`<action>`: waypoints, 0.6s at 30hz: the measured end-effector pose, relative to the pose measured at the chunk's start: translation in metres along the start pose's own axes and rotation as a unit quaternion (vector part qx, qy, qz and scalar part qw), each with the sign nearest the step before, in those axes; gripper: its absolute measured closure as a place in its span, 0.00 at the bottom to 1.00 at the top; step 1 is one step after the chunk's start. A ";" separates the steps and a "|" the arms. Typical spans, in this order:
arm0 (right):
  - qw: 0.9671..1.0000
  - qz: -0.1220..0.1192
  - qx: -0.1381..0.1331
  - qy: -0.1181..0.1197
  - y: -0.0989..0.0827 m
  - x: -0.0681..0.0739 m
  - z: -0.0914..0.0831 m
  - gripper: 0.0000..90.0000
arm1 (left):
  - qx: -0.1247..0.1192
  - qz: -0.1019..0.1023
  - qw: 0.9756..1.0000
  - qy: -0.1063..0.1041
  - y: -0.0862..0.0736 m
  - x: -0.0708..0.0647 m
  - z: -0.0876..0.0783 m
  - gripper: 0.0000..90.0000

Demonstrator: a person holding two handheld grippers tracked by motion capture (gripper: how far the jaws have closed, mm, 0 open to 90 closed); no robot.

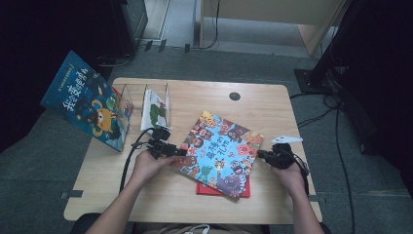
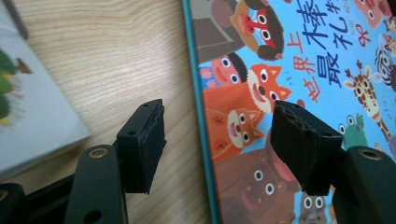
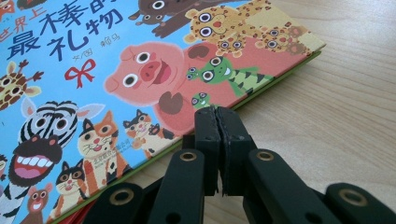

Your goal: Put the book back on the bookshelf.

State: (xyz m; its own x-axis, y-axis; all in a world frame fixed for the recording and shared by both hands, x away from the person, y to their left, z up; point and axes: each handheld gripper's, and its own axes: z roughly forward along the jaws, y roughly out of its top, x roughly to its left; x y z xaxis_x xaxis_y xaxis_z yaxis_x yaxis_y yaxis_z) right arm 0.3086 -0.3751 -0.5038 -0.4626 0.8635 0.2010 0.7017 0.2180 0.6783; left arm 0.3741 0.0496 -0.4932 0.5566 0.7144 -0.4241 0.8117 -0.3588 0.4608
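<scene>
A person seated at the near side of a wooden counter (image 1: pixel 146 195) works on a picture book (image 1: pixel 219 151) with a claw in each hand. The book, its cover crowded with cartoon animals on a blue ground, lies flat and askew near the middle of the counter, on top of a red book (image 1: pixel 209 190) whose near edge peeks out beneath it. The left claw (image 1: pixel 176 152) sits at the picture book's left edge with its jaws spread: in the left gripper view one pad (image 2: pixel 142 144) stands over bare wood and the other over the cover, the teal edge of the book running between them, neither pad pressing on it. The right claw (image 1: pixel 261 155) rests just beside the book's right edge, its jaws pressed together on nothing, the tips close to the cover's margin in the right gripper view. At the far left of the counter a clear rack (image 1: pixel 146 100) holds an upright white book (image 1: pixel 155 109), and a large blue book (image 1: pixel 85 100) leans against the rack's left end, jutting past the counter's edge.
</scene>
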 end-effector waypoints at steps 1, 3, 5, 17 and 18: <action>1.000 0.000 0.001 0.001 0.000 0.001 0.000 0.97 | -0.002 -0.001 1.000 0.002 0.000 -0.001 0.001 0.38; 1.000 -0.001 0.001 0.001 -0.001 0.001 0.000 0.96 | -0.002 0.001 1.000 0.006 0.000 -0.003 0.001 0.38; 1.000 -0.002 0.002 0.002 -0.002 0.001 -0.001 0.96 | -0.002 0.003 1.000 0.008 0.000 -0.004 0.002 0.38; 1.000 -0.004 0.004 0.006 -0.003 0.003 -0.001 0.99 | 0.000 0.016 1.000 0.012 0.000 -0.018 0.010 0.38; 1.000 -0.005 0.004 0.007 -0.003 0.003 -0.001 0.99 | 0.000 0.016 1.000 0.013 0.000 -0.019 0.010 0.38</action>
State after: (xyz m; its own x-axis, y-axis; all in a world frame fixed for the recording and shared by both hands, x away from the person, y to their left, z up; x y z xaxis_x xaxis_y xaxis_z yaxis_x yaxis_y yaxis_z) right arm 0.3050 -0.3739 -0.5045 -0.4764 0.8553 0.2037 0.7013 0.2299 0.6748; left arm 0.3650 0.0304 -0.4928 0.5769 0.7187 -0.3882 0.7939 -0.3817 0.4733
